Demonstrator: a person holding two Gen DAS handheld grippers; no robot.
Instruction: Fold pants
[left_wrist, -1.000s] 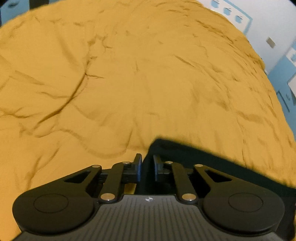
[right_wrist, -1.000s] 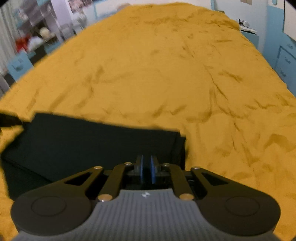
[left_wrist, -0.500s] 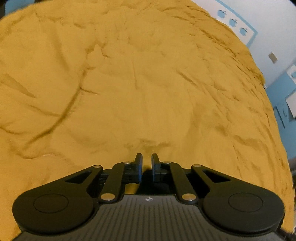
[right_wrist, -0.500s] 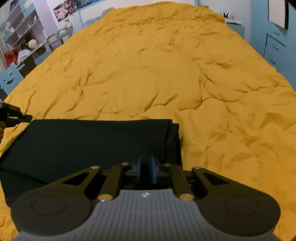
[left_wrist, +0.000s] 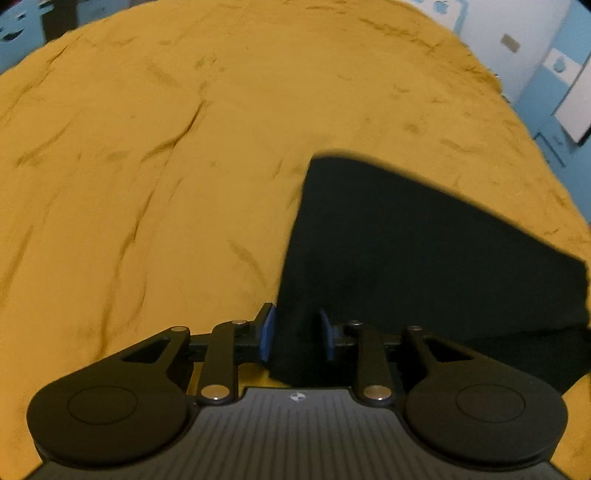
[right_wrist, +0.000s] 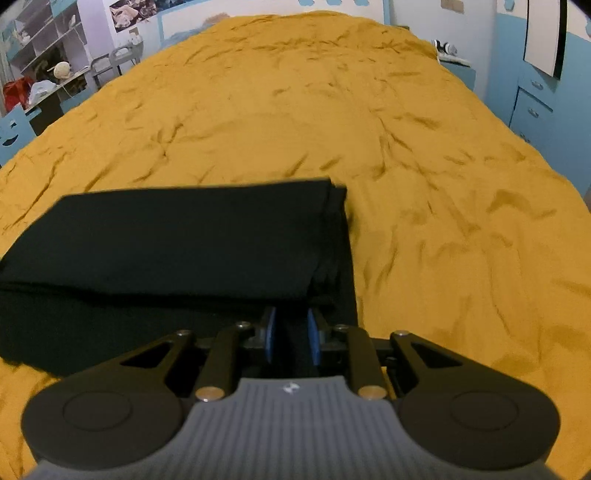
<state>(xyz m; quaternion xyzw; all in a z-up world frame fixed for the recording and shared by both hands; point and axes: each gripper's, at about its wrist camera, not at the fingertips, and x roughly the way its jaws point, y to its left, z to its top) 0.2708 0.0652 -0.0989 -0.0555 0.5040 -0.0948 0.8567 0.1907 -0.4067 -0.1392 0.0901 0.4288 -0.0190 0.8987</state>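
pants: left end cut off by frame edge | shelf items: too small to identify

Wrinkled mustard bedspread — shelves, blue drawers

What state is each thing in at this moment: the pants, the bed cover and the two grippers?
Pants: black, folded over in layers, lying flat on the cover.
Bed cover: mustard yellow, spread out, wrinkled.
Left gripper: jaws have just been opening; pads apart, with the pants' edge between them, not pinched.
Right gripper: narrow gap between the pads, dark cloth in it; whether they press on it cannot be told.
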